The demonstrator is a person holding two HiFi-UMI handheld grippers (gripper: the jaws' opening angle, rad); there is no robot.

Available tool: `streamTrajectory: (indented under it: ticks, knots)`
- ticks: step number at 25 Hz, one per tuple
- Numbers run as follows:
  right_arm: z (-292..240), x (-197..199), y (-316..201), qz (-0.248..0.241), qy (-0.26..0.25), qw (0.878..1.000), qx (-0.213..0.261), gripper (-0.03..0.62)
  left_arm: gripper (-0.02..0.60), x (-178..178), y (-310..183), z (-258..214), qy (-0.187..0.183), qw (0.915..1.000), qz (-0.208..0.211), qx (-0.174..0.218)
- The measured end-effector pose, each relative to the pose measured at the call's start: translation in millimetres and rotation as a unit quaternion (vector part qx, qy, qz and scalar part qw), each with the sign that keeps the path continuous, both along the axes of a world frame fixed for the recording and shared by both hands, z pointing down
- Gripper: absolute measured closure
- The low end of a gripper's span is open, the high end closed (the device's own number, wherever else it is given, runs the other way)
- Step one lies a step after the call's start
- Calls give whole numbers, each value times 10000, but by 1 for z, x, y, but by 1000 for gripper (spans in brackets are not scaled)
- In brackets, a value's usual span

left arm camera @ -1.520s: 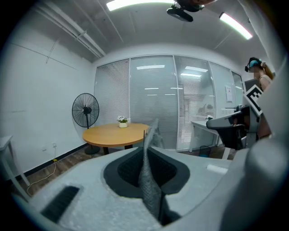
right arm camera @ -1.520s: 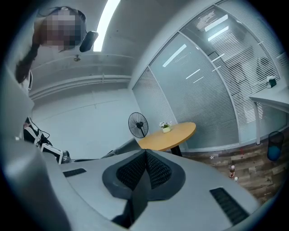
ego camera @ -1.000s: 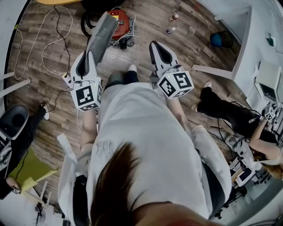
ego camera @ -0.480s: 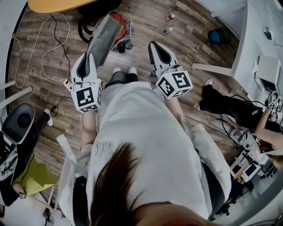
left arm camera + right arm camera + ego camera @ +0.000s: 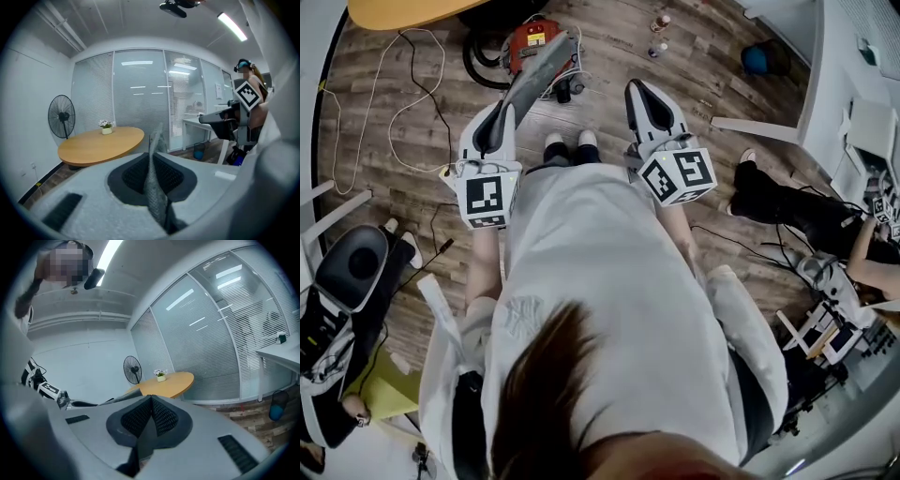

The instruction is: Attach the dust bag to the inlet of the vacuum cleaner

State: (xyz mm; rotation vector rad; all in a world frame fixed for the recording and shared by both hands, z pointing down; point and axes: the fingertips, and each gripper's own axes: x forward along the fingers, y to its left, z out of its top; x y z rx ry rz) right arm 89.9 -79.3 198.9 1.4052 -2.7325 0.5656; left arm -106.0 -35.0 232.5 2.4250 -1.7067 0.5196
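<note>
Change since a second ago: we have swung the left gripper [image 5: 504, 112], so the dust bag [image 5: 539, 75] now leans further to the right in the head view, and our feet [image 5: 567, 142] show more fully between the two grippers.
Left gripper: its jaws are nearly together, pinching the lower end of the dust bag [image 5: 154, 187]. The grey fabric stands up edge-on between the ribbed pads [image 5: 136, 176].
Dust bag: a flat grey piece that runs from the left jaws up and to the right. Its far end overlaps the lower edge of the vacuum cleaner [image 5: 534, 37] in the head view, and we cannot tell whether the two touch.
Right gripper [image 5: 642, 94]: held beside the left one and apart from the bag. In its own view the jaws [image 5: 151, 401] meet pad to pad with nothing between them.
Vacuum cleaner: a red body on the wooden floor [image 5: 609, 47] ahead of our feet, with a black hose [image 5: 478, 66] curling at its left. We cannot make out the inlet.
Around us: a white cable [image 5: 394, 112] loops over the floor at the left. A round table [image 5: 101, 143] stands beyond, with a fan [image 5: 61, 117] next to it.
</note>
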Motion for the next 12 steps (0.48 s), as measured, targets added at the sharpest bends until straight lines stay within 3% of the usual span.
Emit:
streamTrajectory:
  ticks: [3, 5, 8, 9, 12]
  knots:
    - [1, -2, -1, 39, 178, 9998, 60, 591, 543, 10, 1, 10, -36, 9981, 579, -208]
    - [1, -8, 2, -201, 382, 9988, 235, 589, 543, 19, 4, 19, -91, 9947, 963, -353]
    - [2, -26, 9, -897, 895, 9903, 566, 583, 543, 35, 11, 35, -174, 9862, 1546, -565]
    - [6, -33, 13, -1167, 1096, 9852, 613, 552, 543, 41, 14, 42, -200, 9823, 1745, -649]
    - [37, -50, 28, -2042, 1713, 9624, 521, 536, 543, 60, 28, 70, -250, 9682, 2289, -977]
